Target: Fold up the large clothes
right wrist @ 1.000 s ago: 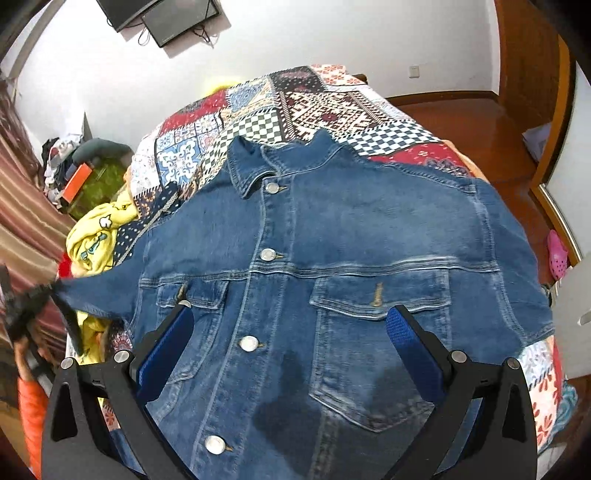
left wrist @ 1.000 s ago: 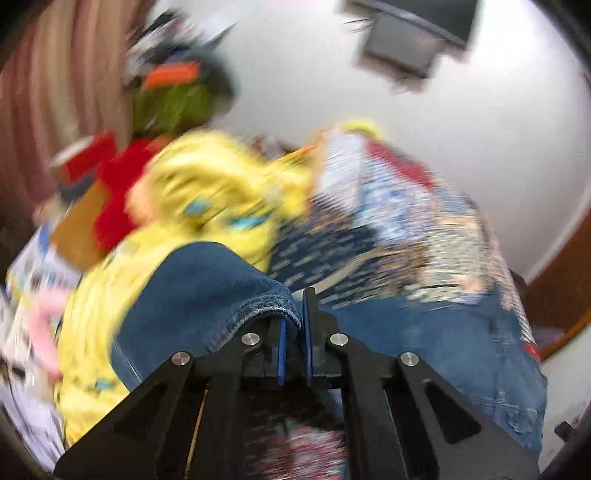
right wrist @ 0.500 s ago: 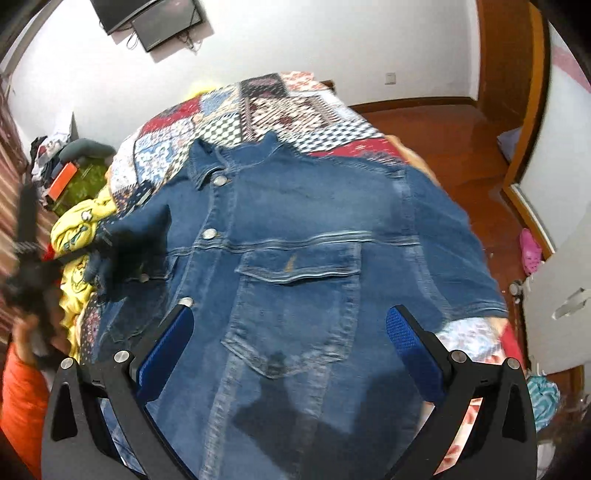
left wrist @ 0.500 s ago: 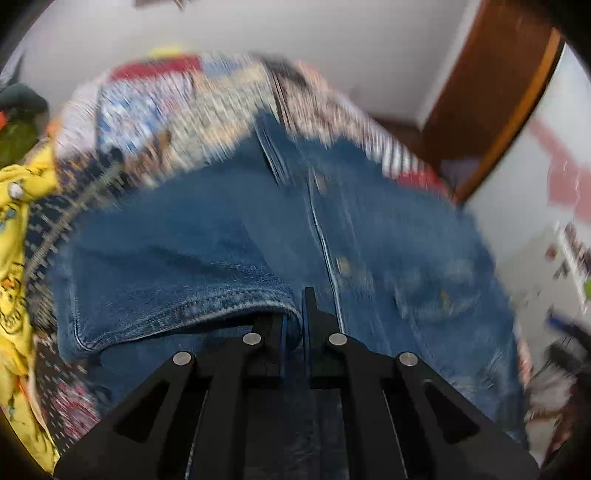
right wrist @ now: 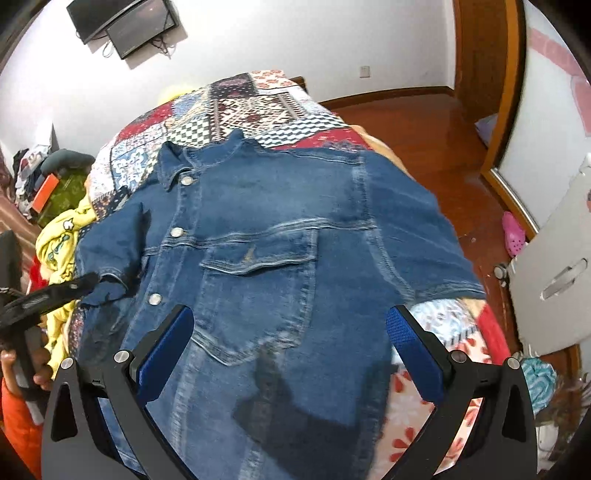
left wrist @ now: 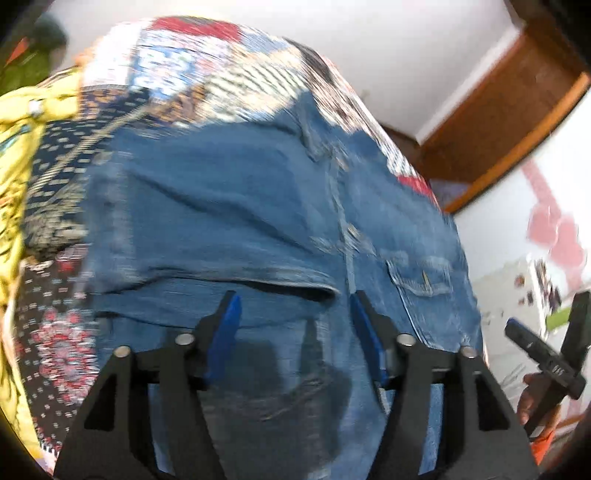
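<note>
Right gripper (right wrist: 290,343): jaws wide, nothing held, hovering over lower front of jacket (right wrist: 280,236). Left gripper (left wrist: 293,325): jaws parted, empty, above folded-in sleeve (left wrist: 207,258). Jacket lies front up, buttoned, collar far, on patchwork bedspread (right wrist: 258,107). Yellow garment (right wrist: 61,236) beside its left edge. Monitor (right wrist: 125,22) on far wall.

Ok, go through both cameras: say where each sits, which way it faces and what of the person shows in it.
Left wrist: rides the open left gripper, aimed down over the blue denim jacket on the patchwork quilt; the right gripper and its hand show at right.
Right wrist: rides the open right gripper, looking up the jacket's buttoned front towards its collar; the left gripper and its hand show at left.
Shared: jacket, quilt, yellow printed cloth.
</note>
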`<state>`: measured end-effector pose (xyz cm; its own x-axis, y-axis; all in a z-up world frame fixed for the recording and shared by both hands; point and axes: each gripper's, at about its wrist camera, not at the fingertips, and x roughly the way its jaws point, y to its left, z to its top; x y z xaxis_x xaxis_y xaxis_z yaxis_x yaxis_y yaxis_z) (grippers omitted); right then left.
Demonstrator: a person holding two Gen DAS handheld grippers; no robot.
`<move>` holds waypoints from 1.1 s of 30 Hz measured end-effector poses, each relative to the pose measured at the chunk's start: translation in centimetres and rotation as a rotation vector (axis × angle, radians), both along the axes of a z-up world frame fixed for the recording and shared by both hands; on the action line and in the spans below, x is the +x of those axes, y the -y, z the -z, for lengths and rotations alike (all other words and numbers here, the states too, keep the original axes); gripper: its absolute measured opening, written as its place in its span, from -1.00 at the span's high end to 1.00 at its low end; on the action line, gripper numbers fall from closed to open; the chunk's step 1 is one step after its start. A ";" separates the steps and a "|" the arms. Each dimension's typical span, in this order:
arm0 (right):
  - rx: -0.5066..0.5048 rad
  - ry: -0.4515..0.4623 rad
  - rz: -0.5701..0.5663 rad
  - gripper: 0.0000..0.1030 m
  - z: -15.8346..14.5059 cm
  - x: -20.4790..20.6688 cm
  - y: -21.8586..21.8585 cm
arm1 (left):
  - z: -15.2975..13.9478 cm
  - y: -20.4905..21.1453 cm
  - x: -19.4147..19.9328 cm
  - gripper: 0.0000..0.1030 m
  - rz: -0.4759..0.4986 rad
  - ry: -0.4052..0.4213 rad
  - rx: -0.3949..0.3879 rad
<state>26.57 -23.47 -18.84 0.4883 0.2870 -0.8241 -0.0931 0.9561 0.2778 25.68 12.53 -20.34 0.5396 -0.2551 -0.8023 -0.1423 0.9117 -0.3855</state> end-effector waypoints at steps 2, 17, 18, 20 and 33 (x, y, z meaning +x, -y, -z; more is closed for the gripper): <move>-0.013 0.015 -0.034 -1.00 -0.4 0.4 -1.6 | -0.4 -2.7 -0.7 -0.42 -0.082 0.006 0.015; -0.059 0.020 -0.143 -1.00 0.5 0.5 -8.4 | 8.1 -13.4 0.1 -0.66 -0.317 -0.171 -0.227; -0.066 0.013 -0.139 -1.00 0.6 0.6 -8.4 | 7.8 -13.3 0.1 -0.59 -0.310 -0.160 -0.221; -0.067 0.005 -0.129 -1.00 0.6 0.8 -8.2 | 7.3 -13.0 0.1 -0.27 -0.297 -0.124 -0.193; 0.021 0.047 -0.142 -1.00 -0.8 -0.6 -7.1 | -2.0 -6.9 2.8 0.93 -0.175 0.051 0.127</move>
